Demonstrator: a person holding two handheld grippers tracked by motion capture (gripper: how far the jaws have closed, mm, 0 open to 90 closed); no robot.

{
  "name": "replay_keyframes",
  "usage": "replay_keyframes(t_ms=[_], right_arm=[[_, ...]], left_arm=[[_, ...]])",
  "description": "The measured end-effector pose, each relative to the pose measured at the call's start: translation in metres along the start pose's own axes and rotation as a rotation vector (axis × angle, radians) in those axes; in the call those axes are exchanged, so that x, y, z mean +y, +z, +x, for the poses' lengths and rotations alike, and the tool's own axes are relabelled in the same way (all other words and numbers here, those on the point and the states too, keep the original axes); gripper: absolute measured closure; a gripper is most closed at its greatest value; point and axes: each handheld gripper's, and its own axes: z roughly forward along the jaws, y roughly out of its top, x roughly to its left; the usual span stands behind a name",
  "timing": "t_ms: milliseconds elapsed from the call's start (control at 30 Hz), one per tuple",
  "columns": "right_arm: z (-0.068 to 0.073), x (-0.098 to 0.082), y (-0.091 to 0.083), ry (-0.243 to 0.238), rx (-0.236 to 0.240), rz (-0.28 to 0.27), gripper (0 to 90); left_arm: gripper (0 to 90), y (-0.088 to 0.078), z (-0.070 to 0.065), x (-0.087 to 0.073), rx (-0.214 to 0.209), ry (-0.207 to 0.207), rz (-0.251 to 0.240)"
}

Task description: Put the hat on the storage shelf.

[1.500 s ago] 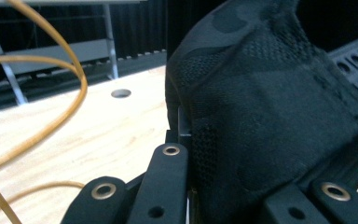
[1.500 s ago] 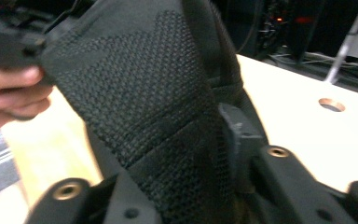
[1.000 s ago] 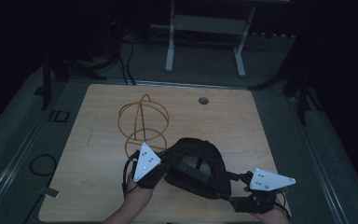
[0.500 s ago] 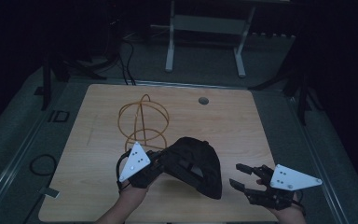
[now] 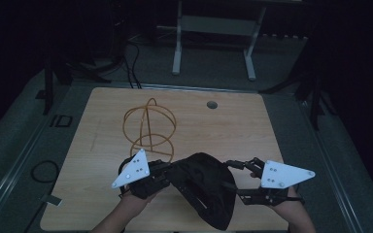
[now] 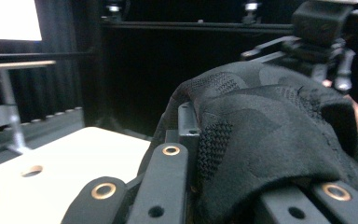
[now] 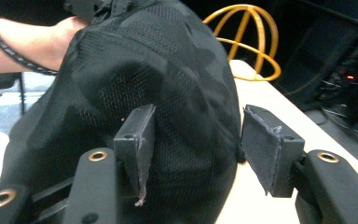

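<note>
Right gripper [image 5: 239,178] has moved back in from the table's right edge, jaws just reopening apart around the black cap [image 5: 205,187], which hangs above the near table edge clamped by left gripper [image 5: 161,174], so a regrip looks imminent.

High view: overhead, facing forward-down across the table [image 5: 102,116]. Gripper views: close behind their fingers — both share the black cap [image 5: 204,187] between them.

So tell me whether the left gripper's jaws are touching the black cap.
Touching. In the left gripper view the left gripper has its jaws shut on a fold of the black cap, the fabric bunched over them.
</note>
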Motion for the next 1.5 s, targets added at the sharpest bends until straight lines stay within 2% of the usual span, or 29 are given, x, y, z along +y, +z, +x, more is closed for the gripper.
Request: replay_keyframes(t_ms=[133, 267, 300, 333, 367, 433, 500, 567, 667, 800, 833, 867, 933, 1033, 1100, 1200, 1233, 1267, 1333, 1433, 1500], right_arm=[[0.001, 0.002, 0.008, -0.024, 0.014, -0.006, 46.1], [0.003, 0.004, 0.007, -0.052, 0.022, -0.037, 58.5], [0.003, 0.004, 0.007, -0.052, 0.022, -0.037, 58.5], [0.004, 0.005, 0.008, -0.062, 0.023, -0.036, 62.0], [0.004, 0.006, 0.009, -0.066, 0.021, -0.030, 72.9], [0.003, 0.006, 0.010, -0.051, 0.016, -0.023, 85.9], [0.004, 0.004, 0.011, -0.053, 0.002, -0.021, 88.0], [0.004, 0.003, 0.011, -0.039, 0.014, -0.034, 88.4], [0.001, 0.001, 0.007, -0.008, 0.020, -0.062, 88.6], [-0.001, 0.002, 0.001, 0.029, 0.027, -0.086, 88.7], [-0.002, 0.002, 0.000, 0.035, 0.023, -0.091, 88.7], [-0.003, 0.002, -0.003, 0.047, 0.025, -0.096, 88.7], [-0.005, 0.001, -0.007, 0.068, 0.017, -0.106, 88.6], [-0.009, 0.000, -0.012, 0.099, -0.001, -0.118, 88.7], [-0.012, -0.001, -0.016, 0.121, -0.034, -0.122, 88.6], [-0.017, 0.000, -0.019, 0.155, -0.099, -0.127, 88.7], [-0.019, 0.001, -0.021, 0.162, -0.121, -0.124, 88.6], [-0.021, 0.002, -0.021, 0.172, -0.136, -0.128, 88.6], [-0.025, 0.003, -0.023, 0.189, -0.168, -0.133, 88.6], [-0.031, 0.008, -0.024, 0.200, -0.222, -0.134, 88.6], [-0.036, 0.011, -0.024, 0.211, -0.256, -0.139, 88.6]], left_arm=[[88.4, 0.001, 0.000, 0.001, -0.014, -0.008, 0.002], [88.4, 0.000, 0.002, 0.003, -0.014, -0.026, -0.009], [88.4, 0.000, 0.002, 0.003, -0.014, -0.026, -0.009], [88.4, 0.000, 0.003, 0.004, -0.013, -0.024, -0.011], [88.4, 0.000, 0.003, 0.004, -0.019, -0.029, -0.012], [88.4, 0.000, 0.002, 0.005, -0.009, -0.023, -0.009], [88.4, 0.000, 0.003, 0.005, -0.006, -0.022, -0.006], [88.3, 0.000, 0.004, 0.005, 0.000, -0.025, 0.002], [88.1, 0.002, 0.003, 0.006, 0.039, 0.014, 0.032], [86.3, 0.005, 0.002, 0.007, 0.057, 0.029, 0.057], [81.3, 0.006, 0.004, 0.007, 0.052, 0.009, 0.064], [69.2, 0.006, 0.005, 0.007, 0.055, 0.000, 0.072], [58.8, 0.005, 0.007, 0.005, 0.065, 0.006, 0.075], [44.8, 0.003, 0.006, 0.003, 0.103, 0.029, 0.080], [39.8, 0.001, 0.007, 0.002, 0.135, 0.043, 0.090], [36.0, -0.004, 0.008, -0.001, 0.136, 0.050, 0.106], [33.7, -0.007, 0.009, -0.002, 0.124, 0.049, 0.107], [32.6, -0.009, 0.010, -0.004, 0.135, 0.049, 0.116], [22.8, -0.015, 0.013, -0.008, 0.141, 0.037, 0.132], [15.5, -0.027, 0.018, -0.015, 0.200, 0.027, 0.158], [13.8, -0.034, 0.020, -0.021, 0.246, 0.024, 0.172]])
